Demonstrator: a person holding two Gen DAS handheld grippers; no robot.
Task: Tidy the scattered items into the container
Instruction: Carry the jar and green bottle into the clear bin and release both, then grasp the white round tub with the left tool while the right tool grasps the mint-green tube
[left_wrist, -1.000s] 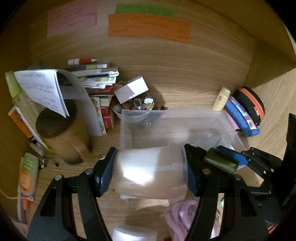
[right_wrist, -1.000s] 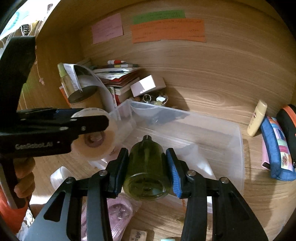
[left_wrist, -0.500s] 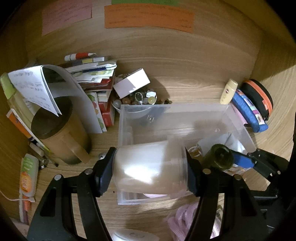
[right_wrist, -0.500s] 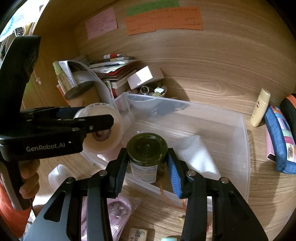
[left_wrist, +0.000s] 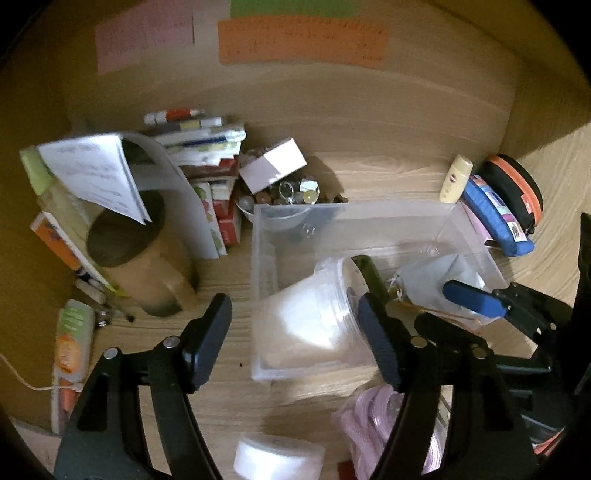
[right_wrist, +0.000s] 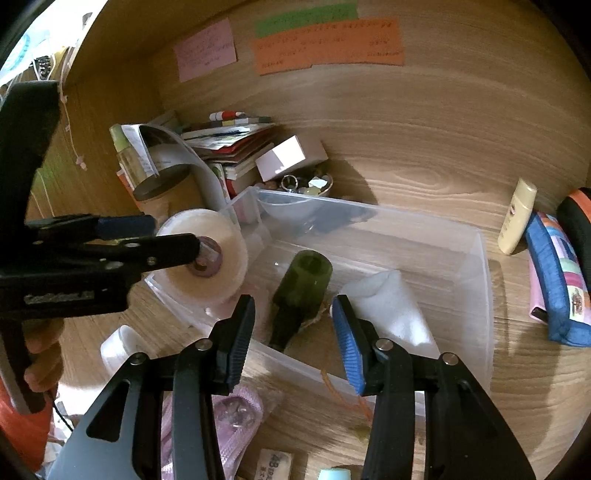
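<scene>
Both jaws stand wide: the left hand-held gripper (left_wrist: 293, 332) and the right hand-held gripper (right_wrist: 293, 328) hold nothing. Inside the clear container (right_wrist: 476, 266), the white jar (left_wrist: 314, 317) lies tilted at its left end, blurred, perhaps touching the wall. The green bottle (right_wrist: 301, 288) lies beside it, near a white pouch (right_wrist: 388, 306).

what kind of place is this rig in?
Probably a home desk or study nook: paper sticky notes on a wood-grain back panel, a stack of books and papers, and a clear plastic storage bin on the wooden desktop.
</scene>
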